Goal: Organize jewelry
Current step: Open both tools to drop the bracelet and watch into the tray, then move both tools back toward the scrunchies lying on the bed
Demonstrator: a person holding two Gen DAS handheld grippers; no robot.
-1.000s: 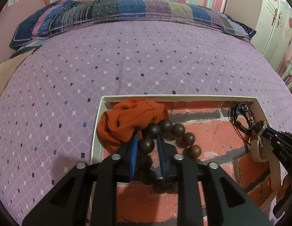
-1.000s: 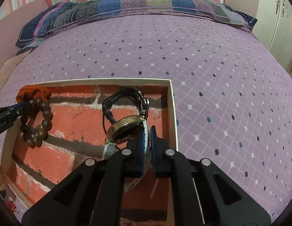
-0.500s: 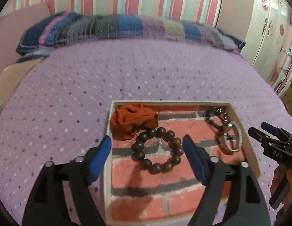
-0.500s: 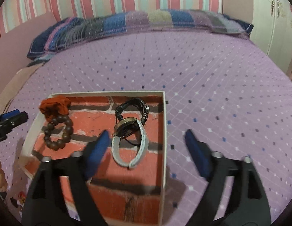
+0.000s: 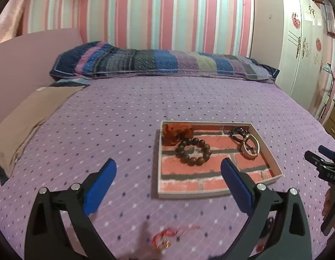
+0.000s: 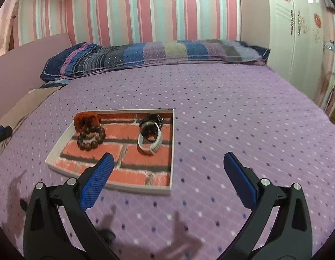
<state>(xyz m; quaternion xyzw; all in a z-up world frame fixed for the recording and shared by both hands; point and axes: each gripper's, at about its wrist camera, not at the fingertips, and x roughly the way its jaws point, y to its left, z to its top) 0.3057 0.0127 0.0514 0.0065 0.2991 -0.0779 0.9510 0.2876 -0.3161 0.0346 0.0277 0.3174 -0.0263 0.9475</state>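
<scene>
A white-rimmed tray (image 5: 219, 194) with a brick-pattern floor lies on the purple bed; it also shows in the right wrist view (image 6: 132, 187). In it lie a dark wooden bead bracelet (image 5: 193, 154) (image 6: 91, 138), an orange scrunchie (image 5: 177, 132) (image 6: 86, 120), a white-strapped watch (image 5: 250, 147) (image 6: 150, 139) and a black cord bracelet (image 5: 237, 132) (image 6: 153, 118). My left gripper (image 5: 168, 181) is wide open and empty, raised in front of the tray. My right gripper (image 6: 168, 174) is wide open and empty, raised near the tray's front right corner. A red string trinket (image 5: 171, 235) lies on the bed below my left gripper.
A striped patchwork pillow (image 5: 158, 64) lies along the head of the bed. A tan cloth (image 5: 26, 117) lies at the left edge. A white wardrobe (image 5: 306, 49) stands at the right. The right gripper's tips (image 5: 323, 162) show at the right edge of the left wrist view.
Both grippers let go, the left of the bead bracelet and the right of the watch, opened wide and pulled back and up from the tray. The jewelry stays in the tray.
</scene>
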